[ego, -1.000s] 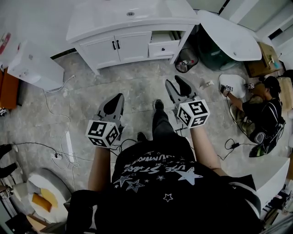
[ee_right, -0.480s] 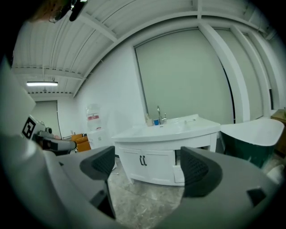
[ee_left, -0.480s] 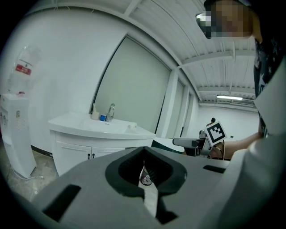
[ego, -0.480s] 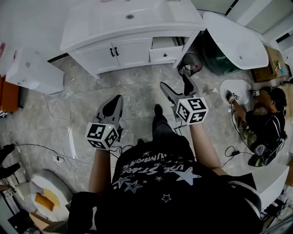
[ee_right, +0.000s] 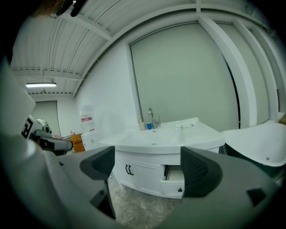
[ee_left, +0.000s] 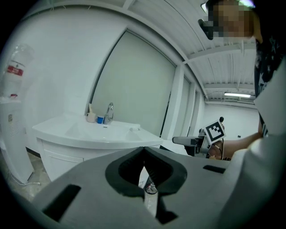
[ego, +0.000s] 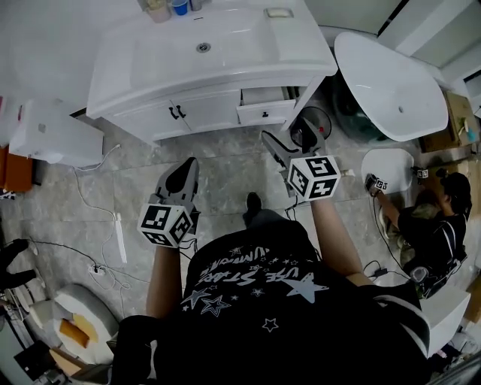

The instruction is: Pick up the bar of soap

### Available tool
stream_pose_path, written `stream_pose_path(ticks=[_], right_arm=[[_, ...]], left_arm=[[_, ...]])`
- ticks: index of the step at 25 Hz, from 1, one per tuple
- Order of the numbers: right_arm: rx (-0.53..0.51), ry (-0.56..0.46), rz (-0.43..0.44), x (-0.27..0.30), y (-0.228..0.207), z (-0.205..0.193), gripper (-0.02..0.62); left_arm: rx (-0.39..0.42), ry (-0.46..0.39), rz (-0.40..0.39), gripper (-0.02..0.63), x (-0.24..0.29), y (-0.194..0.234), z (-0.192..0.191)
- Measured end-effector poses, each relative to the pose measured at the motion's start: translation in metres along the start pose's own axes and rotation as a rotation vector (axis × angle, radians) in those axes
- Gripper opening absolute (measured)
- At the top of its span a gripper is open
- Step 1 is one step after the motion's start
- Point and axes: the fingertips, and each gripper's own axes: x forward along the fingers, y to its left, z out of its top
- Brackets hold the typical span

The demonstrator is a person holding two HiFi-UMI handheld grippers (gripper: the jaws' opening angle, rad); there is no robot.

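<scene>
L gripper [ee_left: 144,152] jaws together, empty, white sink cabinet [ee_left: 89,138] w/ faucet [ee_left: 109,112] ahead

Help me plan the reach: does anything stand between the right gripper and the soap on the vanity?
Nothing visible does. The right gripper, jaws just opened and empty, hangs over the floor before the vanity; the soap lies at its back right corner, bare top in front. The open drawer sits lower.

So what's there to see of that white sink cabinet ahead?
The cabinet is glossy white and stands upright on the grey floor against a wall. Its top is a moulded basin with a faucet and cups at the back. Below are two shut doors with dark handles and, on the right, a drawer pulled partly open.
</scene>
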Motion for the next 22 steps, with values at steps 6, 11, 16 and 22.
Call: stream_pose_path(ticks=[6,11,16,22], right_arm=[[-0.002,0.004,0.032,0.028,-0.048,0.016,0.448],[-0.009,0.009,0.066,0.047,-0.069,0.026,0.445],[0.012,0.007,0.061,0.061,-0.087,0.032,0.443],[0.009,0.011,0.037,0.091,-0.103,0.039,0.442]], left_arm=[[0.064,-0.008,0.022,0.009,0.056,-0.009,0.021],[0.036,-0.026,0.045,0.009,0.084,-0.004,0.029],[0.029,-0.011,0.066,0.009,0.100,0.008,0.030],[0.036,-0.015,0.055,0.009,0.131,0.031,0.040]])
